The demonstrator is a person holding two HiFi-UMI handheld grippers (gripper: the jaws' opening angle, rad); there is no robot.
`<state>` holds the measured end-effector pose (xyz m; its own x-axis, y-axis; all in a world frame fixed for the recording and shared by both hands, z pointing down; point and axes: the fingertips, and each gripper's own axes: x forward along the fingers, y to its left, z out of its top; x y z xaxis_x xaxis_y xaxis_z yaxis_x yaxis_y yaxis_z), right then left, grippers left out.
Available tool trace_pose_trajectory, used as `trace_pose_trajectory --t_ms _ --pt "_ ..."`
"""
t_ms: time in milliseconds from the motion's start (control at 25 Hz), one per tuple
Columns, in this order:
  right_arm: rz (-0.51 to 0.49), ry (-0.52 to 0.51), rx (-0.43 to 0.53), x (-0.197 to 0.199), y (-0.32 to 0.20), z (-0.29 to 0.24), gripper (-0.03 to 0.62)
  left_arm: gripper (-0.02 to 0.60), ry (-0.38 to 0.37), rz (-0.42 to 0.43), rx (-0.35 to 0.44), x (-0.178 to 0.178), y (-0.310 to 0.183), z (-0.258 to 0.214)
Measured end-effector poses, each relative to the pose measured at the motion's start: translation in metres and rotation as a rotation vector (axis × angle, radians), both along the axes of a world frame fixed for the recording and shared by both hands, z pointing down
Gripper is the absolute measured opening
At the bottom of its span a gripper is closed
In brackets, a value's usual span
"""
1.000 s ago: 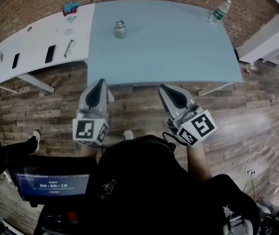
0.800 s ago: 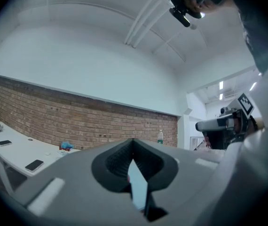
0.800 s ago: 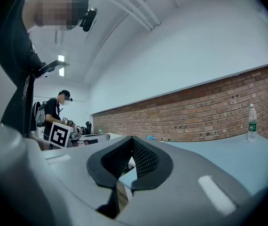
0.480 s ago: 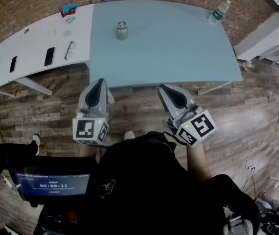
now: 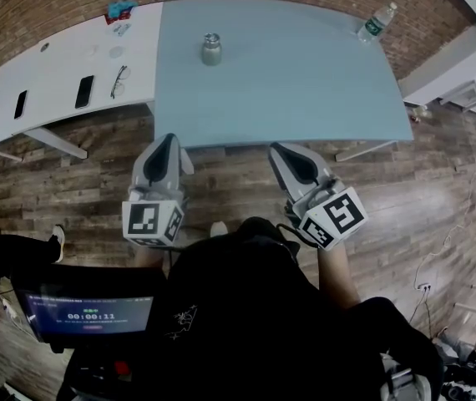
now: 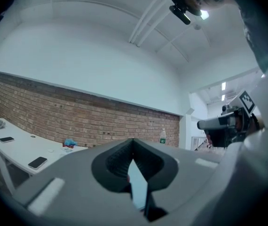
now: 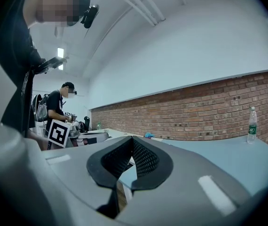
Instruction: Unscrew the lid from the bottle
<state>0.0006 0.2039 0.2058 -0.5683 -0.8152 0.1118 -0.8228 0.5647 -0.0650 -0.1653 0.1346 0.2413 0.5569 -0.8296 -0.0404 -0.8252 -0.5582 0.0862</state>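
A small silver bottle (image 5: 211,48) with its lid on stands upright toward the back of the blue table (image 5: 305,90). A clear plastic bottle (image 5: 377,21) with a green label stands at the table's far right corner and also shows in the left gripper view (image 6: 162,135) and the right gripper view (image 7: 252,125). My left gripper (image 5: 169,138) and right gripper (image 5: 281,149) hover side by side over the floor just short of the table's front edge. Both are shut and hold nothing, with the tips meeting in the left gripper view (image 6: 133,141) and the right gripper view (image 7: 132,138).
A white table (image 5: 54,65) at the left carries two phones (image 5: 83,92), glasses (image 5: 119,83) and a blue packet (image 5: 121,11). A screen (image 5: 92,312) sits low on the left beside someone's leg (image 5: 12,253). Another person (image 7: 59,105) stands further off.
The view has shifted slightly, so the silver bottle sits a little further right in the picture. Both grippers stay shut and have hardly moved in the view.
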Motion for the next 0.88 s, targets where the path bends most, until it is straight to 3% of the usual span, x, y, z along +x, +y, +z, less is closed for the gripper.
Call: trace_pose_trajectory --t_ms 880 --pt "-0.033 -0.043 -0.002 0.019 -0.020 -0.001 0.003 -0.002 -0.030 -0.015 -0.006 0.021 -0.008 -0.004"
